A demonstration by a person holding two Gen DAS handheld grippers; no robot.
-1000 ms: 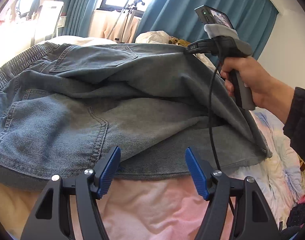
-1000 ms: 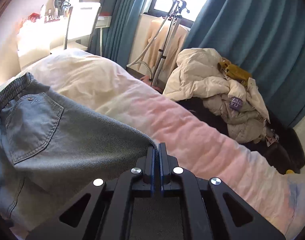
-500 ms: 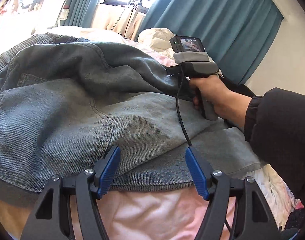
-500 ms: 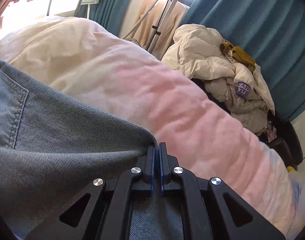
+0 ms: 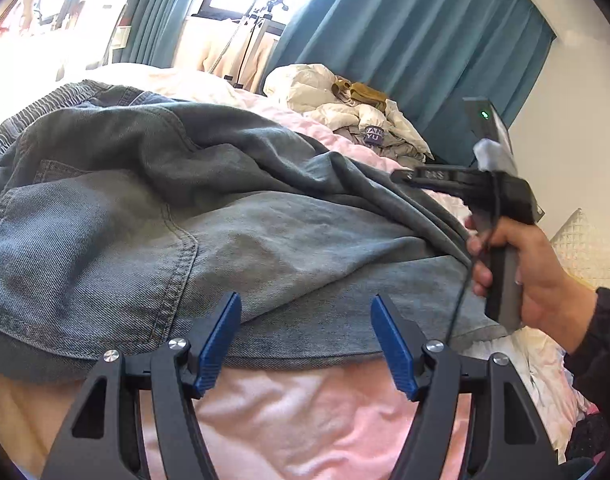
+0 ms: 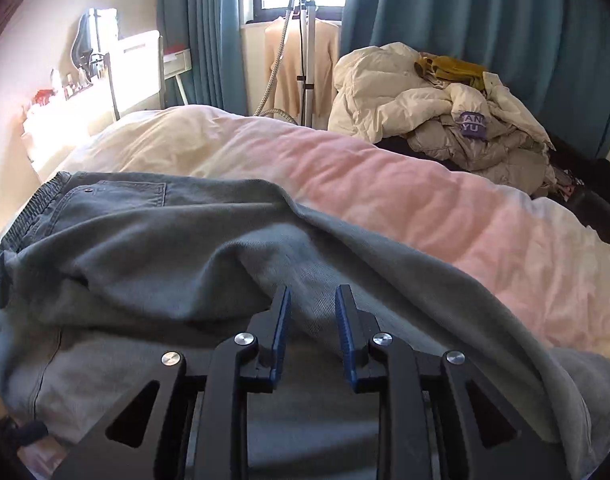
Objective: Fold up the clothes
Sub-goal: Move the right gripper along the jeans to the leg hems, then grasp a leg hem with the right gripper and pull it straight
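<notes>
Jeans (image 5: pixel 209 216) spread over a pink duvet (image 5: pixel 305 412) on the bed, one leg folded across the other, elastic waistband at far left. Left gripper (image 5: pixel 306 340) hovering at the near hem, blue pads wide apart, nothing between them. Right gripper (image 6: pixel 313 332) above the folded leg, jaws just opening to a narrow gap, denim seen behind that gap but not pinched, pads clear of cloth. Right hand (image 5: pixel 521 276) wrapped round the grey handle at the jeans' right edge. Cream jacket pile (image 6: pixel 437 108) beyond the bed, teal curtains (image 5: pixel 405 40) behind
</notes>
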